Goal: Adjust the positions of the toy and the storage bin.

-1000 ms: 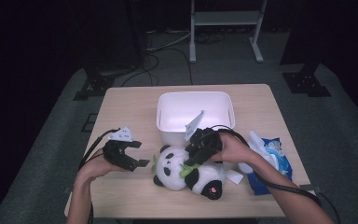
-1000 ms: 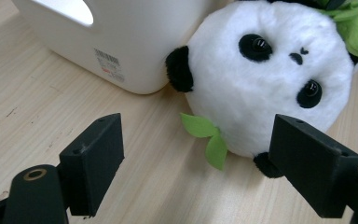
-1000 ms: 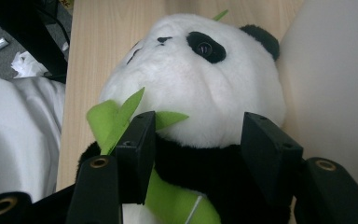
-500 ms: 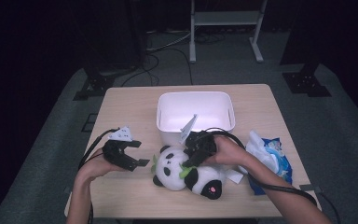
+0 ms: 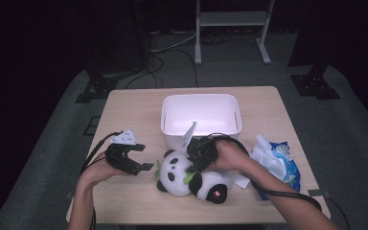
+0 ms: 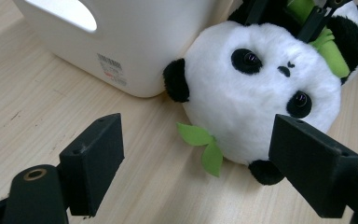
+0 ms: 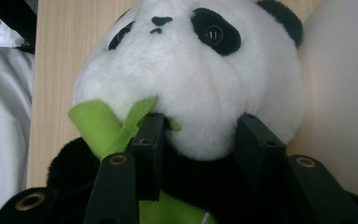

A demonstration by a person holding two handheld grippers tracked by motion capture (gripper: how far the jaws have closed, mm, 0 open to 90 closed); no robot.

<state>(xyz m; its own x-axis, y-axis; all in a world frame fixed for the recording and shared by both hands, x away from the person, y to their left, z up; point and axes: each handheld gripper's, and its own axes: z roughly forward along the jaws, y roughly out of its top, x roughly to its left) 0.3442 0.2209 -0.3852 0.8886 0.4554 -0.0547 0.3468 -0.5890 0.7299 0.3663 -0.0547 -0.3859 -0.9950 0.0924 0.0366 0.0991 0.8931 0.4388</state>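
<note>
Right gripper [image 7: 200,140]: its two black jaws have just been closing and are now pinching the soft neck of the white-and-black plush panda toy [image 5: 191,177], one pad under the chin beside the green felt bamboo stalk [image 7: 105,126], the other at the far cheek. The plush is bulging between the pads, so the grip is judged firm enough to lift; the neck is the narrowest part, which likely explains the choice.

Left gripper [image 6: 209,163]: jaws are standing spread with nothing between them, hovering at the panda's 9 o'clock in the high view [image 5: 127,158], probably waiting to steady or receive the toy.

Panda: lying on the pale wooden table [image 5: 124,115], head touching the near wall of the white rectangular plastic bin [image 5: 200,115], which is sitting at the toy's 12 o'clock. That closeness suggests the bin is the destination.

Green felt leaf pair [image 6: 203,144]: trailing from the head onto the table.

White-and-blue crumpled plastic packet [image 5: 275,160]: resting at the panda's 3 o'clock, apart from both grippers.
</note>
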